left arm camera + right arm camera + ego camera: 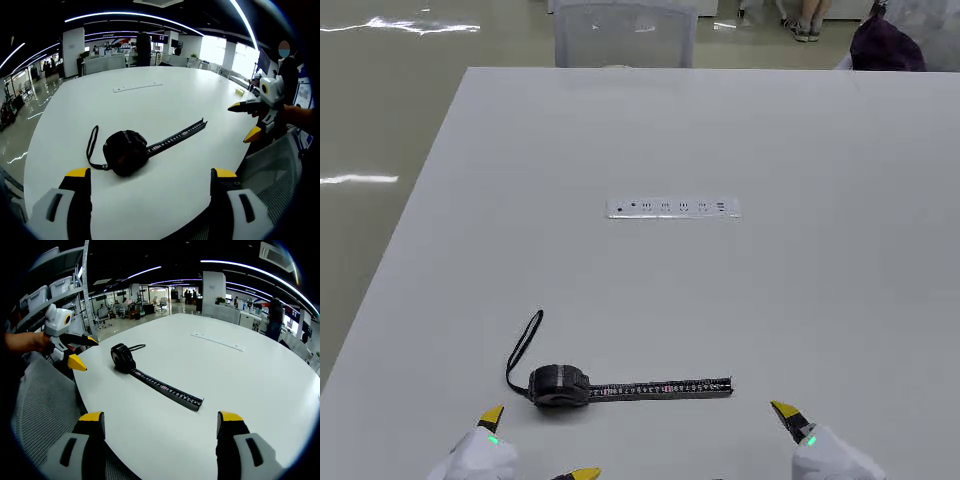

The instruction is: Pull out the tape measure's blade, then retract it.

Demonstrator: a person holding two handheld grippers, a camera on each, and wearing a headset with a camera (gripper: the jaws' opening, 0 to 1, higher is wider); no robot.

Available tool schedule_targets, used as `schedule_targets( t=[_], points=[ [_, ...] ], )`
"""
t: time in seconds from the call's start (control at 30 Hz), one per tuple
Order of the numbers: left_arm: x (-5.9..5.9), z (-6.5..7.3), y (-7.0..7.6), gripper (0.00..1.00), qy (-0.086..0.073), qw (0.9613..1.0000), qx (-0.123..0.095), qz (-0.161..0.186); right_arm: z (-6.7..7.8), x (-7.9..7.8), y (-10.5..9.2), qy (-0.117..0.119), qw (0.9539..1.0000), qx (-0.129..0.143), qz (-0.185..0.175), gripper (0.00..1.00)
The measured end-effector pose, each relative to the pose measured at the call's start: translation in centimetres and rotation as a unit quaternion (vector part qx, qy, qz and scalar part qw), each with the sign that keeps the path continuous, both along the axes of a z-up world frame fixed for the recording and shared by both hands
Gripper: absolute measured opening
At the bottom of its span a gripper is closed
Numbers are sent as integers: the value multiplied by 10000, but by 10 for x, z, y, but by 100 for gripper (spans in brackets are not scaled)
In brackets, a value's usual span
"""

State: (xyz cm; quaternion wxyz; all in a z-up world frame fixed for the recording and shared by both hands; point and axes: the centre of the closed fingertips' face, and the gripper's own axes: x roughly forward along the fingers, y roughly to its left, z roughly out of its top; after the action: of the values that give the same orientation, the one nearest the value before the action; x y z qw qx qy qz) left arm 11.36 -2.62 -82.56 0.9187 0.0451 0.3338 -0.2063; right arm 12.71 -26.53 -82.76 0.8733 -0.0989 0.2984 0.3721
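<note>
Lying near the front edge of the tabletop (720, 140), the tape measure (558, 385) shows its blade (660, 389) drawn out flat to the right in the head view, with its strap (523, 350) looped on the far side. From the left gripper view, the left tool (151, 173) has its jaws apart and empty, the case just ahead. The right tool (244, 121), off beyond the blade tip, is spread too. From the right gripper view, the blade runs from the case toward wide, empty jaws. Pulling out looks done; retracting seems left, and nothing grips the case yet.
</note>
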Motion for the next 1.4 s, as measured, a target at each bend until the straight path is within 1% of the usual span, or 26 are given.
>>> schedule_targets(
  t=[0.13,0.27,0.43,0.53,0.6,0.7,0.77,0.8,0.87,0.97,1.07,1.17,1.2,1.27,1.33,1.4],
  points=[
    [-1,0,-1,99,16,10000,41,23,0,-1,3,28,10000,30,-14,94],
    [-1,2,-1,99,-26,9999,49,98,-1,0,4,45,10000,54,-45,94],
    [-1,0,-4,99,-13,9999,61,140,1,0,5,40,9999,100,-92,94],
    [-3,0,-6,99,57,9998,25,213,1,1,5,46,9999,111,-111,94],
    [-3,0,-6,99,54,9997,28,231,2,1,5,43,9998,129,-134,93],
    [-5,-4,-7,99,115,9996,68,266,2,1,4,49,9998,134,-153,93],
    [-3,-4,-7,99,115,9989,-41,443,1,0,4,60,9998,131,-153,93],
    [-3,-4,-6,99,118,9986,-56,518,1,0,3,60,9998,131,-152,93],
    [-2,-4,-6,99,106,9984,-48,553,0,0,3,54,9998,137,-160,93],
    [1,-6,-7,99,136,9978,11,649,0,-1,3,78,9998,136,-156,93],
    [4,-5,-5,99,83,9970,-4,769,-1,0,3,83,9998,143,-145,92],
    [6,-5,-4,99,86,9964,51,838,-1,0,2,85,9997,168,-151,92],
    [6,-6,-4,99,89,9962,50,862,-1,0,2,88,9997,167,-156,92],
    [9,-6,-3,99,65,9948,-42,1017,-1,1,2,84,9997,163,-155,92],
    [11,-6,-2,99,33,9941,-14,1080,0,0,3,89,9997,174,-148,92],
    [12,-7,-2,99,26,9935,20,1135,-2,0,2,105,9997,176,-151,92]
  ],
)
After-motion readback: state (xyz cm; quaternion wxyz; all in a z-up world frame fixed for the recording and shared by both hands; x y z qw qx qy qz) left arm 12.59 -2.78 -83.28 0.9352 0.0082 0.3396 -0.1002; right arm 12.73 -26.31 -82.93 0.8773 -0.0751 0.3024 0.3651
